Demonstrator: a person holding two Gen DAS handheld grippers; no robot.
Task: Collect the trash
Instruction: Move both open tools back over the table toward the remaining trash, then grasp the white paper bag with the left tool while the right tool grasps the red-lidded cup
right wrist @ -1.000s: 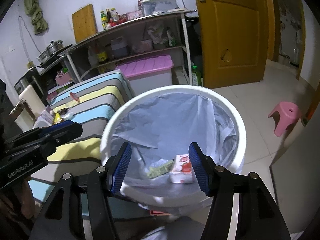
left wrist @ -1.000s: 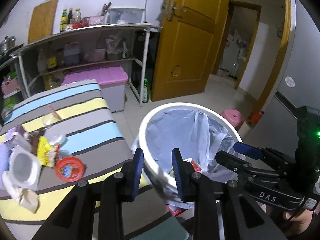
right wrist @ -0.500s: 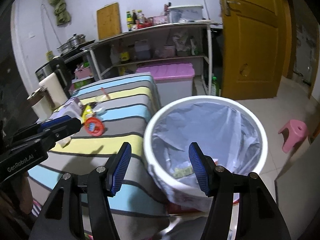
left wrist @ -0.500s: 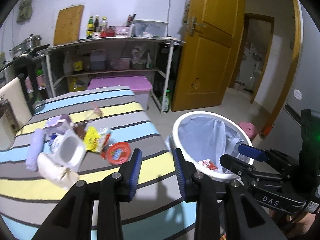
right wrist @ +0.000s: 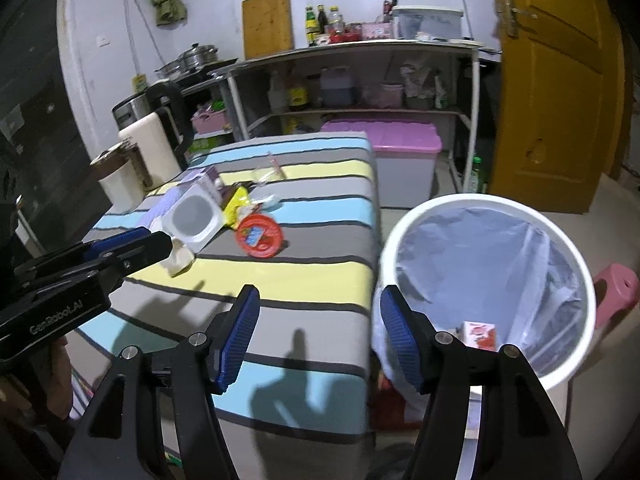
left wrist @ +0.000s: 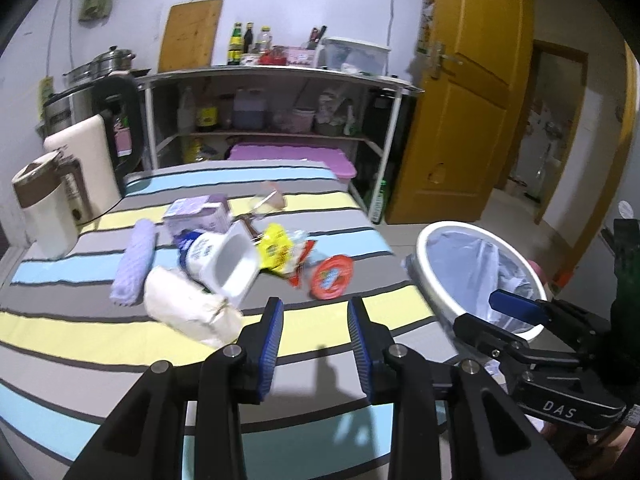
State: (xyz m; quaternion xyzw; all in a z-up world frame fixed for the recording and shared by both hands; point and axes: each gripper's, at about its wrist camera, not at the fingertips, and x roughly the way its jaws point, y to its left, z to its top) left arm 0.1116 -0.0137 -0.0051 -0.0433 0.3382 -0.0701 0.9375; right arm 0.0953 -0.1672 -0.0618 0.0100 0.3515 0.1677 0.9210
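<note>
My left tool (left wrist: pixel 315 340) hangs over the near half of the striped bench (left wrist: pixel 100 332), released, nothing between its blue pads; its jaws have just been opening. Bare cloth lies under it, free up to the trash heap ahead. Going left to right in that heap: a lilac rolled cloth (left wrist: pixel 134 256), a crumpled white bag (left wrist: pixel 188 308), a white tub (left wrist: pixel 230 260) lying on its side with a purple carton (left wrist: pixel 198 216) behind it, a yellow wrapper (left wrist: pixel 276 250), and a round red lid (left wrist: pixel 331 277) near the bench's right edge. Just past that edge stands the white bin (left wrist: pixel 430 276) with its grey liner; in the right wrist view a small red-and-white carton (right wrist: pixel 480 334) lies inside. My right tool (right wrist: pixel 316 336) straddles the bench edge and the bin rim, released and wide, its jaws just opening further, holding nothing. Behind: a metal shelf rack (left wrist: pixel 280 80), a pink-lidded crate (right wrist: pixel 384 140), a yellow door (left wrist: pixel 472 92), a pale tiled floor.
</note>
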